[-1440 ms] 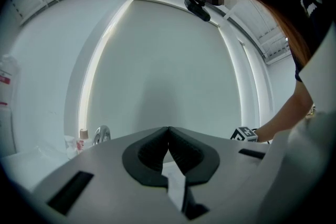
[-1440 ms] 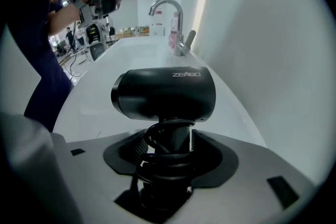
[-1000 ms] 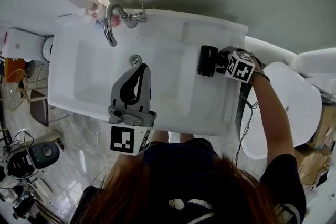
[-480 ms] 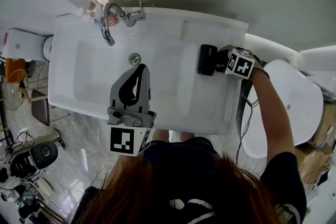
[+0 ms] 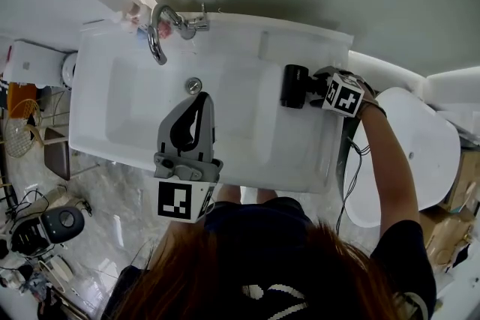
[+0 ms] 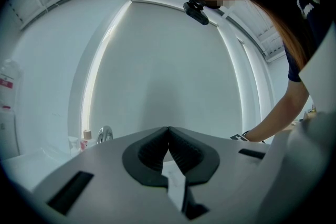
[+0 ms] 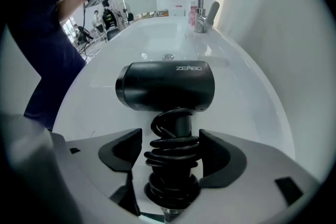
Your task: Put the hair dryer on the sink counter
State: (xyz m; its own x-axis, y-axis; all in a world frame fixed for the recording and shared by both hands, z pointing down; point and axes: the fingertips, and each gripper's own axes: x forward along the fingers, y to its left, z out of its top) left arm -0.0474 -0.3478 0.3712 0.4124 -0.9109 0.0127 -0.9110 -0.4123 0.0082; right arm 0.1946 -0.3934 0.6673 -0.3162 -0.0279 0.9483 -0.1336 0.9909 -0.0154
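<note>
Black hair dryer (image 5: 294, 86) w/ cord-wrapped handle lies on white sink surface (image 5: 300, 154), right-centre of head view. Right claw (image 7: 170, 152) opening, handle between, not squeezed. Left claw (image 6: 168, 134) closed, empty. Task nearly done; only pulling away left.

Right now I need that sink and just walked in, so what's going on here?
The black hair dryer lies on the sink counter, right of the basin. A person's right gripper is opening, its fingers either side of the cord-wrapped handle without pressing it. The left gripper hangs shut and empty over the basin.
</note>
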